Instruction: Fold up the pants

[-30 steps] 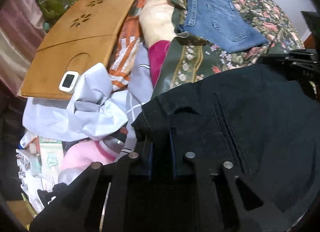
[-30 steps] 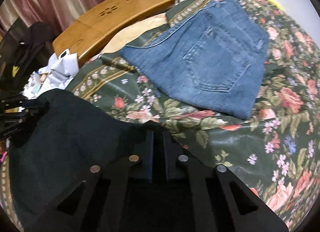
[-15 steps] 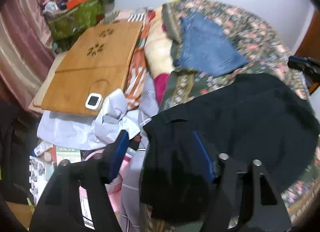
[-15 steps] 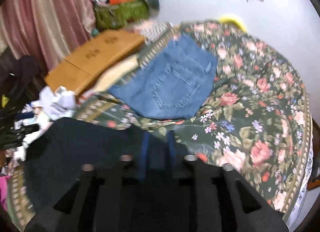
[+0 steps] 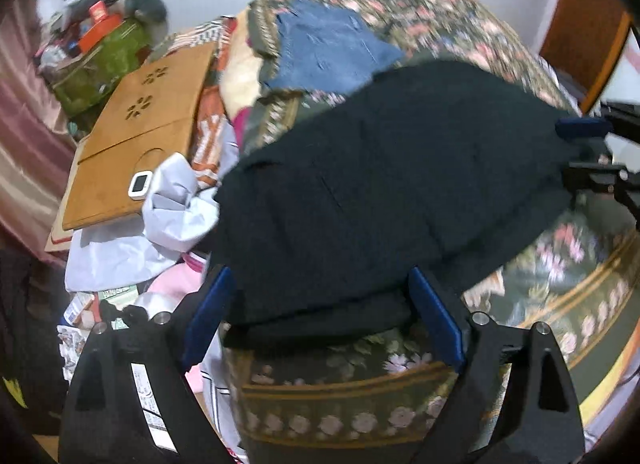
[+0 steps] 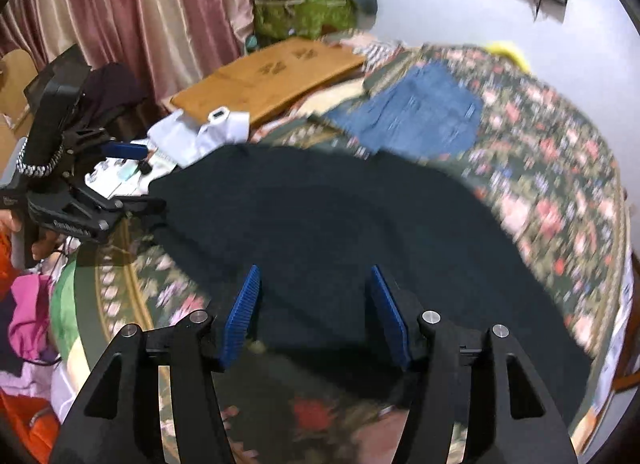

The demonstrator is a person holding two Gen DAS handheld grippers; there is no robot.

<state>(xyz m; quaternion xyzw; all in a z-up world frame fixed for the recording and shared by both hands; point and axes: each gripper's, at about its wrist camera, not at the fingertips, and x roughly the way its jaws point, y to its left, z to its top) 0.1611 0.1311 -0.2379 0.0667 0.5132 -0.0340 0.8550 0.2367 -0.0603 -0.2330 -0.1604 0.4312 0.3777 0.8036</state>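
The black pants (image 5: 380,192) lie folded into a flat dark rectangle on the floral bedspread (image 5: 560,260); they also show in the right wrist view (image 6: 340,224). My left gripper (image 5: 320,316) is open, its blue pads on either side of the pants' near edge, holding nothing. My right gripper (image 6: 316,316) is open and empty just above the pants' near edge. Each gripper shows at the edge of the other's view, the right one (image 5: 592,152) and the left one (image 6: 100,184).
A folded pair of blue jeans (image 5: 332,52) lies farther back on the bed (image 6: 420,116). A wooden lap table (image 5: 140,132) with a small white device (image 5: 140,185), crumpled white cloth (image 5: 172,200) and clutter fill the left side. A green bag (image 6: 304,16) stands by the curtain.
Both grippers have opened and let go of the black pants, then pulled back and up. The pants now lie flat on the bedspread.
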